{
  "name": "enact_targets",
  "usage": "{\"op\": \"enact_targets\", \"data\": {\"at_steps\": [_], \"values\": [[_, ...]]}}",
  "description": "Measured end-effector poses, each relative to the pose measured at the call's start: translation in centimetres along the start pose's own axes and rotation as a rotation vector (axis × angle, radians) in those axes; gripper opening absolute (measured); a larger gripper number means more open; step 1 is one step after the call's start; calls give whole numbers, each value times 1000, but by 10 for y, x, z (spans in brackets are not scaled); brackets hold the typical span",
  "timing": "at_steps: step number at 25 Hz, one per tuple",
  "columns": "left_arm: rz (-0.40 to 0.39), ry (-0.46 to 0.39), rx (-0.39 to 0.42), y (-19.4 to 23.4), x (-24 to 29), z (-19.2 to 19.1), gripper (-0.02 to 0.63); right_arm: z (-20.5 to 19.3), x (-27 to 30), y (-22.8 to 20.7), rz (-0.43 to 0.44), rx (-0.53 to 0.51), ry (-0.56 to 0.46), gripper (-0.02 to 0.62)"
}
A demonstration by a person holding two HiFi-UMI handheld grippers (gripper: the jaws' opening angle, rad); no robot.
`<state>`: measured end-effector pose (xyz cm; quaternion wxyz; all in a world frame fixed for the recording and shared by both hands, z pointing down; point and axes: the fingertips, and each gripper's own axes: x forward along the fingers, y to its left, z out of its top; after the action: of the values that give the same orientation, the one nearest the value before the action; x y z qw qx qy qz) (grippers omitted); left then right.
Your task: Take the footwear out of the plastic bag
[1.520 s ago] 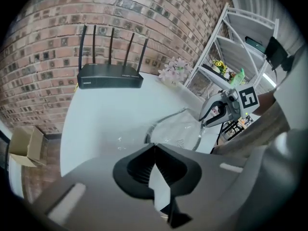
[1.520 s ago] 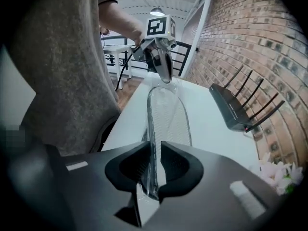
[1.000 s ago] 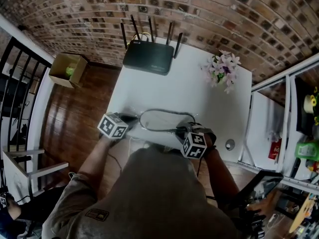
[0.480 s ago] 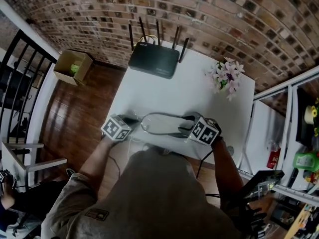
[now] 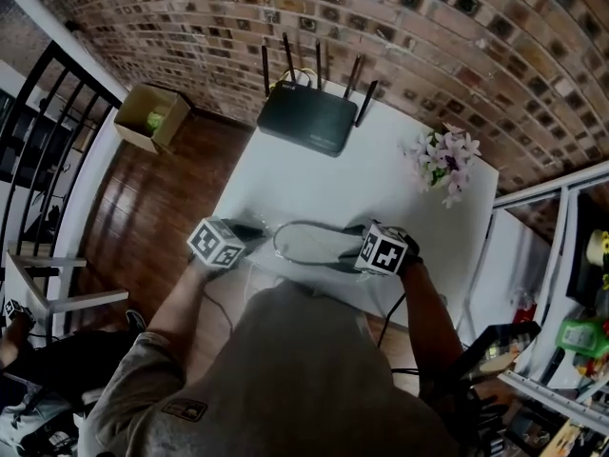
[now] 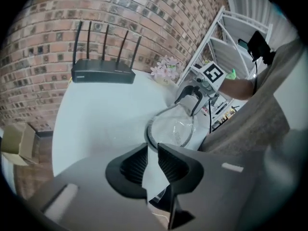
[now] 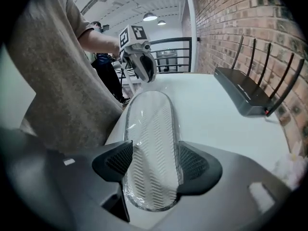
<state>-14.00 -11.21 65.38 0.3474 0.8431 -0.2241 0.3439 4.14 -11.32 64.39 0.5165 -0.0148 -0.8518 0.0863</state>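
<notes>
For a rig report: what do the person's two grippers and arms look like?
The left gripper and right gripper are dark grey, each with two broad jaws lined with ribbed black pads and a white cube bearing black square markers. The person wears a short-sleeved grey-brown T-shirt.

A white table (image 5: 381, 193) stands with its far edge against a brick wall (image 5: 428, 36). At that far edge sits a black router (image 5: 309, 120) with several antennas pointing up. A bunch of pale pink and white flowers (image 5: 445, 163) lies at the table's far right corner. To the left, an open cardboard box (image 5: 138, 133) holding something green rests on the dark wooden floor (image 5: 143, 217), near the wall. Further left runs a black railing (image 5: 38, 122). White shelving (image 5: 533, 193) stands to the right.
</notes>
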Motion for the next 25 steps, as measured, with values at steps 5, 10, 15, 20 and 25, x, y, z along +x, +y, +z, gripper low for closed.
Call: {"op": "enact_targets", "data": {"at_steps": [5, 10, 15, 20, 25], "values": [[-10, -13, -79, 15, -9, -5, 55, -4, 3, 0, 3, 6, -6, 311], [-101, 37, -83, 0, 12, -3, 57, -5, 7, 2, 7, 2, -9, 310], [-172, 78, -116, -7, 28, -3, 73, -3, 5, 3, -10, 1, -17, 310], [-210, 96, -156, -7, 35, -2, 112, -2, 2, 6, -39, -34, -25, 295], [-258, 85, -191, -10, 37, -2, 117, -6, 2, 15, -71, -59, -40, 265]]}}
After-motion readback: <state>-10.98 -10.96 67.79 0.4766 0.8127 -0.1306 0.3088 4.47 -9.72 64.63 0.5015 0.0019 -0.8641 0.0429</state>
